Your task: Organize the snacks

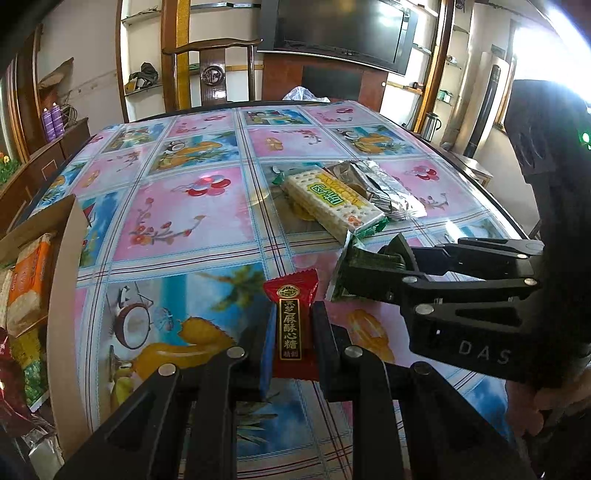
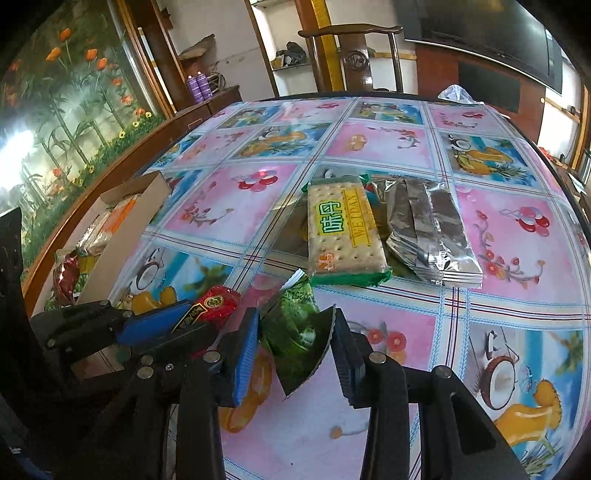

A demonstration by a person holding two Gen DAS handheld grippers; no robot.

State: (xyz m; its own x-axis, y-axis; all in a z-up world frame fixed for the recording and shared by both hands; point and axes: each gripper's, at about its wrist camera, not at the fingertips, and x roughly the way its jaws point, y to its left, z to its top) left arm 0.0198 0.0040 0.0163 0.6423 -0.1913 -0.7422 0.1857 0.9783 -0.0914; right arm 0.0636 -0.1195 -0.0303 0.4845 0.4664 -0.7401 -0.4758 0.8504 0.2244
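Sitting upright between the two pads of the left hand-held gripper point(image 1: 290, 328) is a red candy bar point(image 1: 290, 321) with gold characters down its wrapper; the jaws are closing tight on its sides and holding it just above the counter point(image 1: 184, 221), whose cloth is showing pink and blue fruit squares. Just to its right, the right hand-held gripper point(image 2: 295, 332) is reaching in with a green snack packet point(image 2: 295, 325) lying between its blue pads; the jaws are standing partly apart, the packet is leaning against the right-hand pad, and the other pad is standing just off it, so I cannot tell whether it is being gripped. The packet's far edge is pointing toward a cracker packet point(image 2: 345, 230) with a green and yellow label, which is lying flat near the middle of the counter. Touching the crackers on their right side, a silver foil packet point(image 2: 436, 236) is lying flat too. Off at the left edge of the counter, a cardboard box point(image 1: 62, 295) is standing open, holding an orange packet point(image 1: 31, 280) and other wrapped snacks. Beyond the far edge, a wooden chair point(image 1: 212, 70) is standing before a dark television point(image 1: 340, 33).
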